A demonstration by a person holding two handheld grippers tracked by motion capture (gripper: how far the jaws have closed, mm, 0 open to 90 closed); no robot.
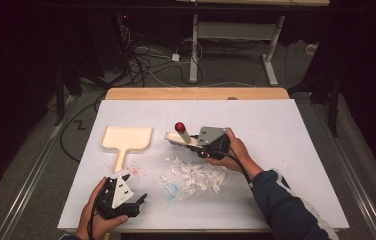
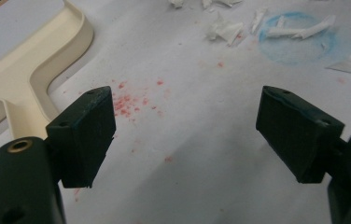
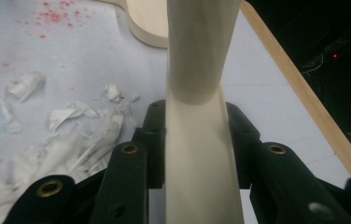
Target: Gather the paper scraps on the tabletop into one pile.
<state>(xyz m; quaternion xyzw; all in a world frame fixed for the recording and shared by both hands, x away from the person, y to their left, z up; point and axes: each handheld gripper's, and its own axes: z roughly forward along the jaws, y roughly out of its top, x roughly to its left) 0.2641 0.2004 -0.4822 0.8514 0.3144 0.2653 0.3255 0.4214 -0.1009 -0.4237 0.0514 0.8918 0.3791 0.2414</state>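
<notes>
surface (image 1: 286, 150) white sheet | dustpan (image 1: 126, 139) far-left, handle toward person | paper scraps (image 1: 196, 175) piled mid | right tongs (image 1: 196, 145) clamped on brush handle (image 3: 197, 154), brush (image 1: 178, 136) raised over scraps, forearm angled in from lower right | left tongs (image 1: 138, 202) apart, nothing between, low near front edge, hand gripping from behind

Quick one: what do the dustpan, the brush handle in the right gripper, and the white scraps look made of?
Dustpan: likely moulded plastic, cream, smooth with a slight sheen and rounded raised rim.
Brush handle, clamped in the right gripper: same cream, smooth and matte, probably plastic; its red end cap looks glossy.
White scraps: likely torn paper, thin, curled, ragged edges.
</notes>
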